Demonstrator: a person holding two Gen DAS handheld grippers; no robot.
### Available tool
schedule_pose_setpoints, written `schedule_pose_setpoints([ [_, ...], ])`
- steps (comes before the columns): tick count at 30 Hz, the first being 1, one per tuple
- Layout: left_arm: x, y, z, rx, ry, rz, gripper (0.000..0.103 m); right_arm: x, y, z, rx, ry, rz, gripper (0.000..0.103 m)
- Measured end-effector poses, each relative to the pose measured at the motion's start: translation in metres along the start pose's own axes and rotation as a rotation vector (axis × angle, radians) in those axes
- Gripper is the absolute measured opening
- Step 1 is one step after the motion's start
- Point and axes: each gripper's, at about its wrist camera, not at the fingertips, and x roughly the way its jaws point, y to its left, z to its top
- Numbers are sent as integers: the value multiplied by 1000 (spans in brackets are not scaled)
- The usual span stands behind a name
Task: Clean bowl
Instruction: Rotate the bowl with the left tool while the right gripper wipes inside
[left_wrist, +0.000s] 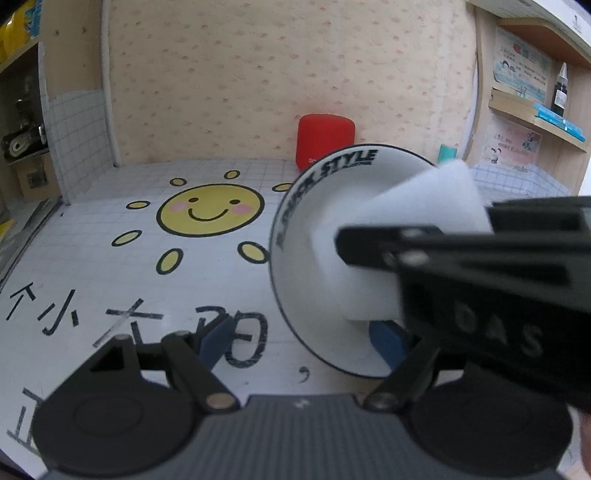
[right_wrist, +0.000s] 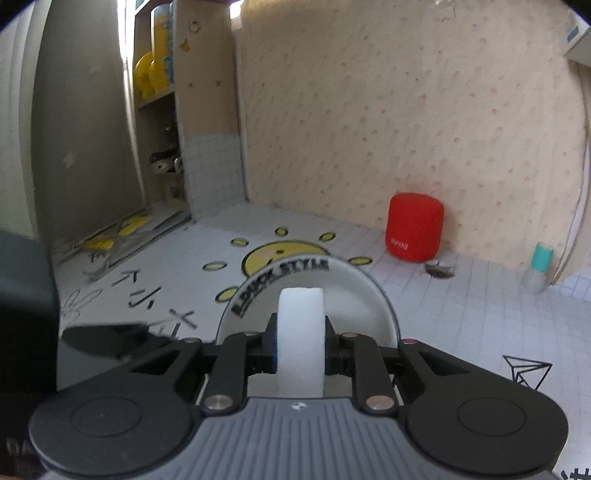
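Note:
A white bowl (left_wrist: 314, 229) with a dark rim and black "STYLE" lettering is held tilted on its side above the table. My left gripper (left_wrist: 299, 343) is shut on the bowl's lower edge, blue pads on both sides of the wall. My right gripper (right_wrist: 301, 354) is shut on a white sponge (right_wrist: 301, 332) and presses it into the bowl (right_wrist: 351, 295). In the left wrist view the sponge (left_wrist: 424, 206) sits inside the bowl, with the black right gripper (left_wrist: 480, 280) coming in from the right.
The white gridded table (left_wrist: 110, 277) has a yellow smiling sun drawing (left_wrist: 210, 210) and black characters. A red cylinder (left_wrist: 325, 138) stands at the back wall. A teal-capped bottle (right_wrist: 539, 267) and a small dark dish (right_wrist: 439, 267) stand right. Shelves stand at both sides.

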Motion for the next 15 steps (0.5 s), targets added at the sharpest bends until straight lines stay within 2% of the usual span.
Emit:
schedule_pose_setpoints([
  [10, 1, 13, 1, -19, 0, 19, 82, -5, -4, -7, -18, 14, -24, 18],
  [15, -1, 7, -2, -12, -2, 18, 82, -7, -4, 4, 16, -45, -82, 18],
])
